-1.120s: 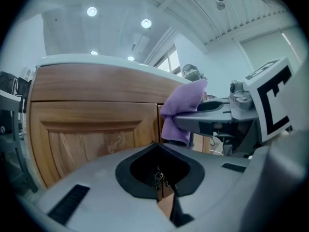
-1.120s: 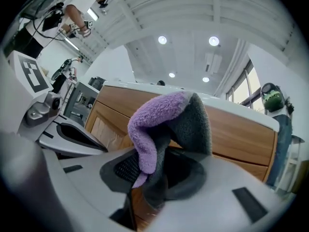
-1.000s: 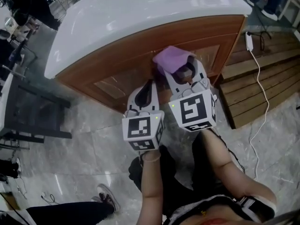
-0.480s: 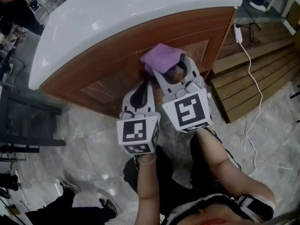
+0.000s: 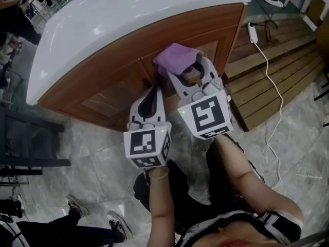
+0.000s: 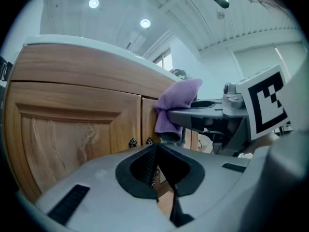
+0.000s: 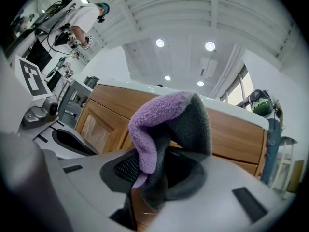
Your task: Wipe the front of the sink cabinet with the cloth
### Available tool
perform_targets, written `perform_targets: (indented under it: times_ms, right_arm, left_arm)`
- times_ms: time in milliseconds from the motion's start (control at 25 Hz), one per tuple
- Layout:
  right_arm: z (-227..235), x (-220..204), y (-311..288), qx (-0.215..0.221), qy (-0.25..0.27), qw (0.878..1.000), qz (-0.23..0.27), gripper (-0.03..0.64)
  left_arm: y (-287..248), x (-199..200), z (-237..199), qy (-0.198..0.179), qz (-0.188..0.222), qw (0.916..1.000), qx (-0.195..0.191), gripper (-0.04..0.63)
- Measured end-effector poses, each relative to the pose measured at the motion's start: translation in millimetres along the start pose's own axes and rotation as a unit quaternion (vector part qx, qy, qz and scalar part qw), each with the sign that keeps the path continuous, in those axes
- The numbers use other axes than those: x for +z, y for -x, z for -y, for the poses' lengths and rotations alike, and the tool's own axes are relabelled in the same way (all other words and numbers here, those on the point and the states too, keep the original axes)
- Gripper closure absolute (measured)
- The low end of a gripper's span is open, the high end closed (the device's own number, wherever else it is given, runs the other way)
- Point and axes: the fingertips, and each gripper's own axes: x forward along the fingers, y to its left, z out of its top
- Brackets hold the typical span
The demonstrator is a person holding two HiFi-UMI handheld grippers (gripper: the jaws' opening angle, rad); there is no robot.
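Note:
The sink cabinet (image 5: 118,81) has wooden doors under a white basin top (image 5: 128,14). My right gripper (image 5: 177,75) is shut on a purple cloth (image 5: 175,58), grey on its other side, and holds it against the upper part of the cabinet front near the seam between the doors. In the right gripper view the cloth (image 7: 161,129) bulges up out of the jaws. My left gripper (image 5: 154,89) is shut with nothing in it, just left of and below the cloth, close to the door knobs (image 6: 131,142). The cabinet door (image 6: 72,129) fills the left gripper view.
A wooden pallet platform (image 5: 277,71) lies right of the cabinet, with a white power strip and cable (image 5: 267,60) over it. A dark metal frame (image 5: 25,143) stands at the left on the marble floor. Another person's shoes (image 5: 118,223) are near my legs.
Both grippers and the cloth sit slightly higher and further left on the cabinet front than a second ago; the view has shifted with them. The grip on the cloth is unchanged.

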Motion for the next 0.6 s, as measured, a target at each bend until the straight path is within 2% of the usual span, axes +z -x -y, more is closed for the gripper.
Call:
perform_targets:
  times_ms: [600]
  right_arm:
    - [47.5, -23.2, 15.1, -0.043, -0.004, 0.999, -0.026, 0.451]
  left_arm:
    - [-21.9, -6.0, 24.5, -0.007, -0.008, 0.9992, -0.039, 0.595]
